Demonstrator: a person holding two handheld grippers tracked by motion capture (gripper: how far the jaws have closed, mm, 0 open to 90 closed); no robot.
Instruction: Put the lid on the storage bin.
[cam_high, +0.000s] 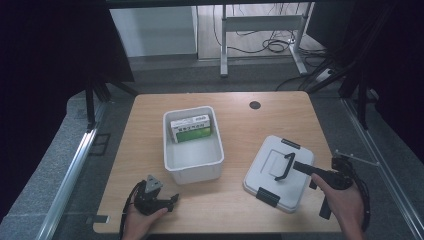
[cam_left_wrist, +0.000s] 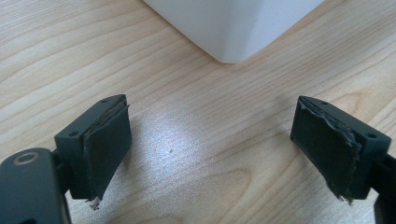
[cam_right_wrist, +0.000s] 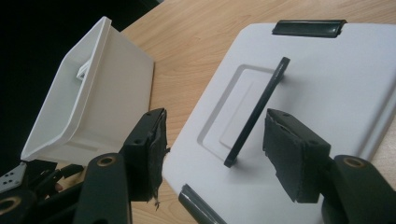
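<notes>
A white bin (cam_high: 195, 175) stands mid-table with a green and white box (cam_high: 190, 128) in its far end. To its right lies a white lid (cam_high: 287, 192) with an upright black handle (cam_high: 285, 166) and black clips. My right gripper (cam_high: 296, 166) is open at that handle. In the right gripper view the handle (cam_right_wrist: 259, 112) stands between the jaws, nearer the right pad (cam_right_wrist: 287, 154), above the lid (cam_right_wrist: 336, 84). My left gripper (cam_high: 175, 199) rests low near the front edge, open over bare wood (cam_left_wrist: 212, 140), with the bin's corner (cam_left_wrist: 233, 28) just ahead.
The wooden table (cam_high: 235, 125) has a black cable hole (cam_high: 255, 105) at the back. Black clips (cam_high: 268, 196) sit on the lid's near and far edges. Beyond the table stands a desk frame (cam_high: 260, 30) with cables on the floor.
</notes>
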